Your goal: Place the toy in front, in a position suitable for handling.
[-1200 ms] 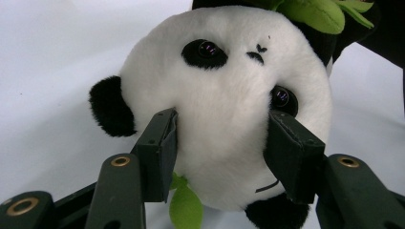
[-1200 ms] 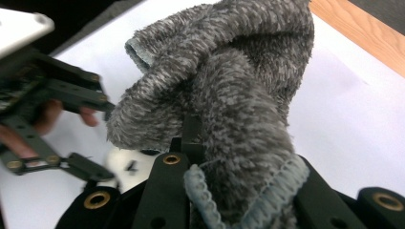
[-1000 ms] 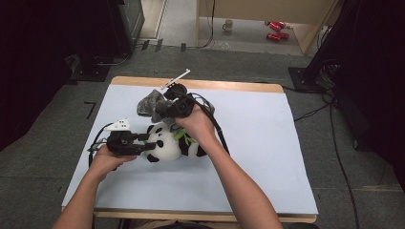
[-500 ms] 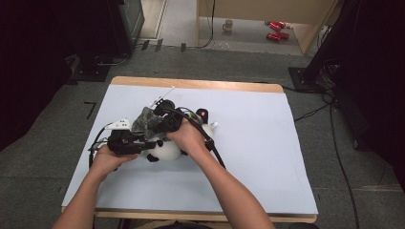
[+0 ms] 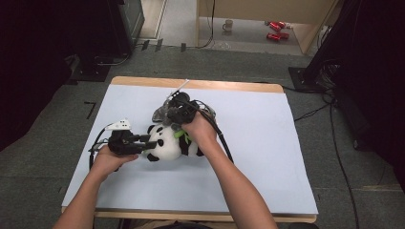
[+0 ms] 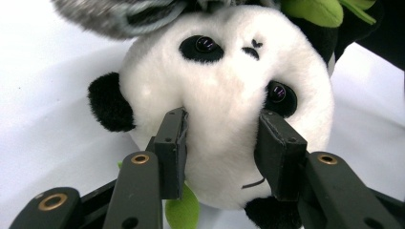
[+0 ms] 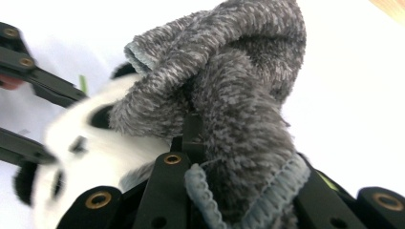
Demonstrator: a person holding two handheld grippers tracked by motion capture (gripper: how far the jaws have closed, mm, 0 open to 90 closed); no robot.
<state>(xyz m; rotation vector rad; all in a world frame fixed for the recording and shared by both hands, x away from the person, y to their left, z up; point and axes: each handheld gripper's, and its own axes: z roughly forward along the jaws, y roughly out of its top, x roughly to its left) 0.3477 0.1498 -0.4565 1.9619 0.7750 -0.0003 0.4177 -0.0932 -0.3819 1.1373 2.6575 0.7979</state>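
Near the six o'clock edge of the pale blue table sheet (image 5: pixel 267 171), the person's two forearms are reaching up toward the middle of the table, where a black-and-white plush panda with green leaf trim (image 5: pixel 167 143) is lying on its side, a little toward nine o'clock of centre. The left gripper (image 6: pixel 222 143) is coming in from nine o'clock and is pinching the panda's soft white head, its jaws having just been closing; in the left gripper view the pads (image 6: pixel 172 143) are sinking into the fur on either side of the muzzle. Just beyond, toward twelve o'clock, the right gripper (image 7: pixel 239 186) is clamped tight on a fuzzy grey knitted sock-like cloth (image 7: pixel 229 109), which is bunching above the jaws and hanging over the panda's head. Both things are looking light, squashy and non-slippery, so neither is likely to break, but the stuffing is giving under pressure and the toy could roll or twist. The firm round head seems the best hold for steadying; the cloth is probably best taken at its ribbed cuff edge, so the opening can stretch over the toy.
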